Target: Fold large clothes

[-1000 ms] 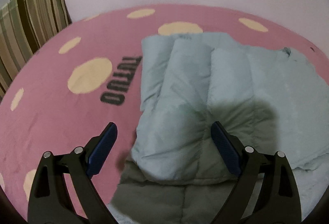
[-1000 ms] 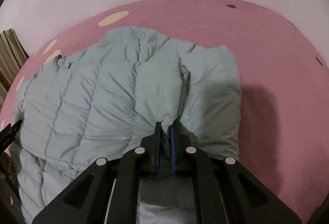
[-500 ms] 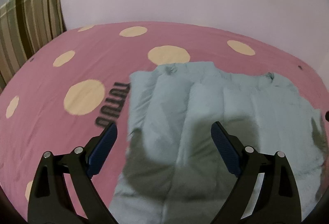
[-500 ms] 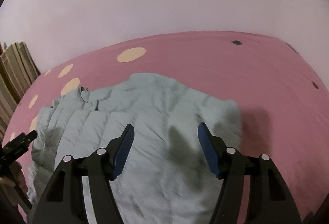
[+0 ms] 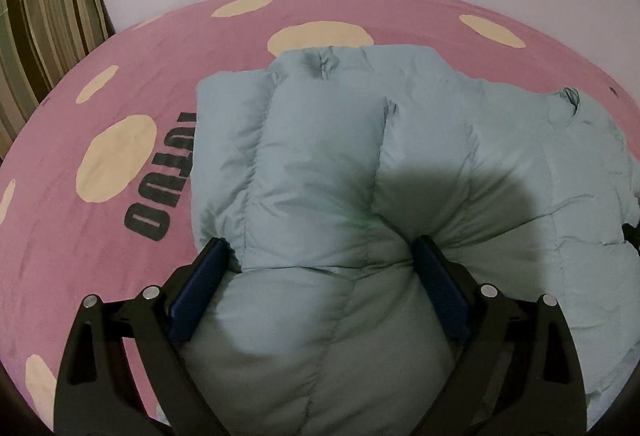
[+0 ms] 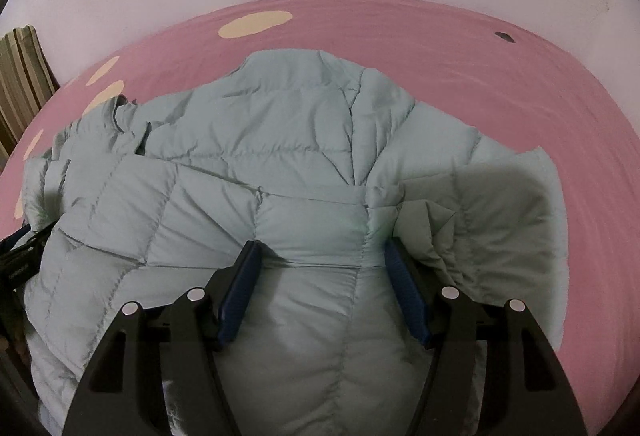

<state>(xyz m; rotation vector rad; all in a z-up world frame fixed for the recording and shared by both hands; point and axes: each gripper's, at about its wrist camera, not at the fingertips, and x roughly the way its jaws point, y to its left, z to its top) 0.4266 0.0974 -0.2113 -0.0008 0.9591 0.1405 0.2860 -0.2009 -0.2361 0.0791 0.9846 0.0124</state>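
Left wrist view: puffy jacket [image 5: 360,164] lies folded on the pink bed [image 5: 120,276]; both grippers' fingers [image 5: 202,288] [image 6: 404,296] spread, straddling padding ungrasped. Springy filling may reopen the fold.

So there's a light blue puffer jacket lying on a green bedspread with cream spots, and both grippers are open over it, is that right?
Not quite: the bedspread is pink, not green, as both wrist views show. The rest holds: the light blue puffer jacket lies on it, and the left gripper and right gripper are both open over it.
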